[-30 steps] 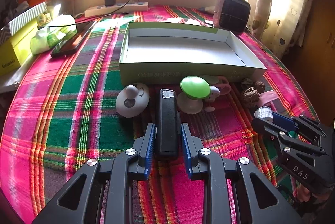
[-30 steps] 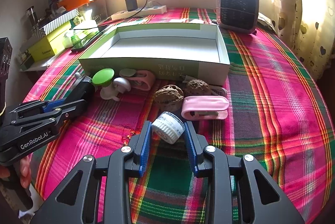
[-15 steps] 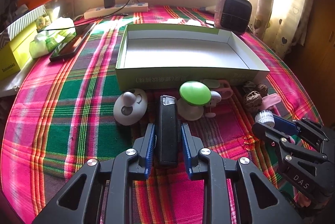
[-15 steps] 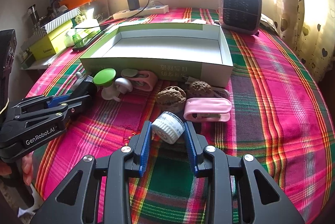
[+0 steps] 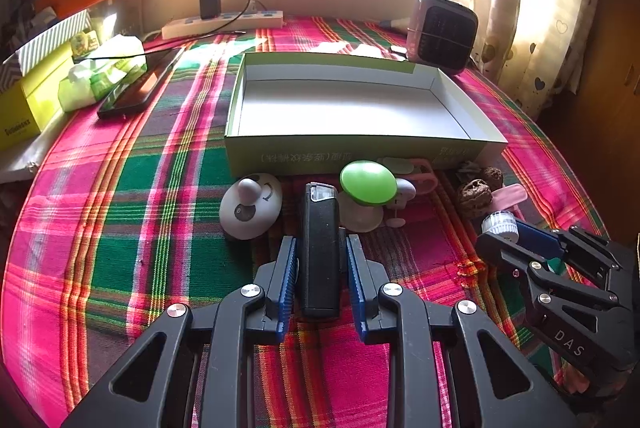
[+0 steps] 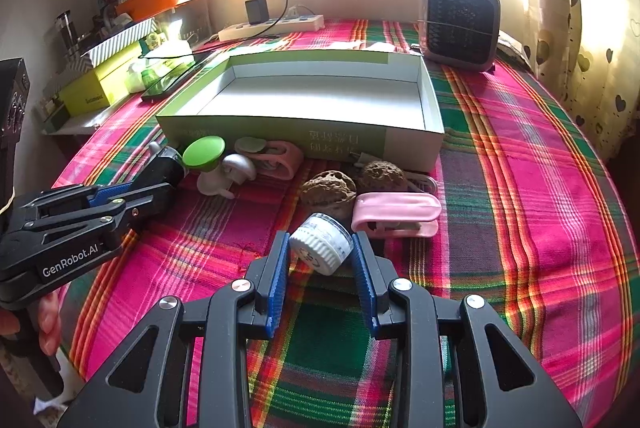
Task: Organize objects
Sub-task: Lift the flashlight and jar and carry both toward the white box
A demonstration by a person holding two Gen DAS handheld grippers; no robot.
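Both grippers are down low over the plaid cloth (image 6: 520, 188) that covers the worktop, each with something between its blue pads. The left gripper (image 5: 321, 268) has its jaws closed on a slim black device (image 5: 319, 248) with a clear cap at its far end; the device lies lengthwise between the fingers and points toward the box. The right gripper (image 6: 321, 260) has its jaws clamped on a small white jar (image 6: 322, 242) with a ribbed lid, tipped on its side.

The shallow green box (image 6: 280, 134) with a white inside sits in the middle of the worktop, open on top, and nothing lies in it. The loose things are all lined up along its near wall. Just beside the black device on one side is a white round gadget (image 5: 250, 206) with a knob, and on the other a green-capped mushroom-shaped piece (image 5: 368, 184) with a smaller white mushroom shape (image 6: 238, 168) next to it. Further along are a pink clip (image 6: 396, 214), two rough brown walnuts (image 6: 328, 190), and another pink piece (image 6: 276, 158) close against the box wall.

Behind the box stand a small grey fan heater (image 6: 460, 24) and a white power strip (image 6: 272, 26) with a black charger plugged in. A dark phone (image 5: 136, 88) lies off to the left
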